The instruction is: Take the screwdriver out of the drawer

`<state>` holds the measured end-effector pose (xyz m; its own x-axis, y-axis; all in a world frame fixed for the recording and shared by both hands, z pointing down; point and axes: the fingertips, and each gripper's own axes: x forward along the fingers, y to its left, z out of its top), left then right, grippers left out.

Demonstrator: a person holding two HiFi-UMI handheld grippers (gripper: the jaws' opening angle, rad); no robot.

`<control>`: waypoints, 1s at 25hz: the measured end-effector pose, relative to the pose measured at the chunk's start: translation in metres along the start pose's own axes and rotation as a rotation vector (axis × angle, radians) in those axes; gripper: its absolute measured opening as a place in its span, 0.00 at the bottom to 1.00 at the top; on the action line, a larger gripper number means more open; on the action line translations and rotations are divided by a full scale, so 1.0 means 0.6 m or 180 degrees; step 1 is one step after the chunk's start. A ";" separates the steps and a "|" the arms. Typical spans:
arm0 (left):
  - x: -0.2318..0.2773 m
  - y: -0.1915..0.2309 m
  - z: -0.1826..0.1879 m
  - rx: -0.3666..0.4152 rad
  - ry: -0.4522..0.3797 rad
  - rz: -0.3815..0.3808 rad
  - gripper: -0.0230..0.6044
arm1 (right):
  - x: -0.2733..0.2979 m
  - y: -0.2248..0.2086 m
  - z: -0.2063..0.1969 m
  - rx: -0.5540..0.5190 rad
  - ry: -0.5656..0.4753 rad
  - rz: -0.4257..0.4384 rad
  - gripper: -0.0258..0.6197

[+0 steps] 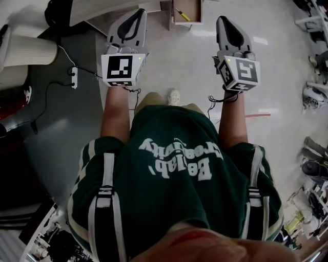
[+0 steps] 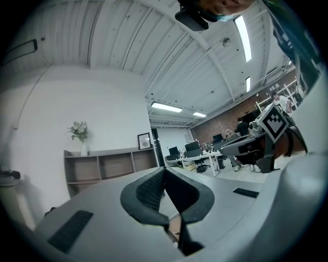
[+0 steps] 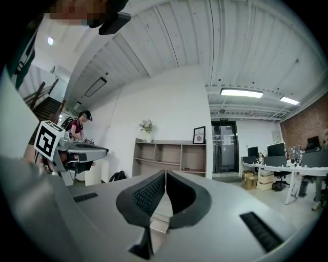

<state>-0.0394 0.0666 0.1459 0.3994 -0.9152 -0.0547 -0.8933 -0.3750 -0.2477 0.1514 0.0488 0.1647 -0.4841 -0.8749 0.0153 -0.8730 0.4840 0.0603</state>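
Note:
In the head view an open wooden drawer (image 1: 171, 16) lies ahead at the top centre. A screwdriver (image 1: 183, 15) with a yellow handle rests inside it. My left gripper (image 1: 142, 11) is held out level to the left of the drawer, and my right gripper (image 1: 221, 19) to its right; neither touches it. In the left gripper view the left gripper (image 2: 164, 170) has its black pads together with nothing between them. The right gripper (image 3: 165, 172) looks the same in the right gripper view. Both gripper views look across the room, and the screwdriver does not show in them.
A power strip (image 1: 74, 77) with cables lies on the grey floor at the left, beside a white ribbed cylinder (image 1: 28, 50). Office chairs (image 1: 313, 97) stand along the right edge. A low open shelf (image 3: 169, 156) lines the far wall. A person stands at the far left (image 3: 77, 128).

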 end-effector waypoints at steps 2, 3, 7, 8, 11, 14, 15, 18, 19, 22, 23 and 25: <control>0.015 0.009 -0.011 0.0005 0.0026 -0.0017 0.06 | 0.017 -0.001 -0.003 0.0011 -0.0006 0.0008 0.09; 0.023 0.012 -0.018 0.0009 0.0037 -0.0033 0.06 | 0.026 -0.002 -0.006 0.0012 -0.0015 0.0013 0.09; 0.067 0.032 -0.037 0.0024 0.0031 -0.0123 0.06 | 0.072 -0.010 -0.017 0.0012 -0.0016 0.0001 0.09; 0.080 0.039 -0.040 0.0016 0.0020 -0.0152 0.06 | 0.086 -0.012 -0.020 0.0016 -0.0005 -0.0007 0.09; 0.130 0.070 -0.056 0.0002 0.0001 -0.0247 0.06 | 0.139 -0.017 -0.024 -0.0016 0.0032 -0.0047 0.09; 0.188 0.103 -0.069 0.0021 -0.0007 -0.0324 0.06 | 0.199 -0.031 -0.025 -0.0055 0.0038 -0.0116 0.09; 0.207 0.111 -0.072 0.0033 -0.0020 -0.0357 0.06 | 0.217 -0.038 -0.024 -0.0041 0.0025 -0.0145 0.09; 0.266 0.137 -0.088 0.0042 -0.0040 -0.0463 0.06 | 0.273 -0.059 -0.027 -0.0067 0.0031 -0.0228 0.09; 0.284 0.147 -0.096 0.0041 -0.0035 -0.0496 0.06 | 0.292 -0.064 -0.030 -0.0078 0.0044 -0.0250 0.09; 0.333 0.181 -0.120 0.0018 -0.0058 -0.0584 0.06 | 0.351 -0.070 -0.042 -0.0093 0.0090 -0.0298 0.09; 0.347 0.191 -0.126 -0.0031 -0.0090 -0.0614 0.06 | 0.368 -0.072 -0.047 -0.0106 0.0111 -0.0324 0.09; 0.374 0.207 -0.135 -0.0183 -0.0165 -0.0684 0.06 | 0.395 -0.078 -0.058 -0.0120 0.0164 -0.0394 0.09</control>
<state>-0.0772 -0.1970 0.1814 0.5904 -0.8051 -0.0565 -0.7963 -0.5696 -0.2035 0.0799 -0.1818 0.2000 -0.3683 -0.9280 0.0567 -0.9224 0.3723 0.1024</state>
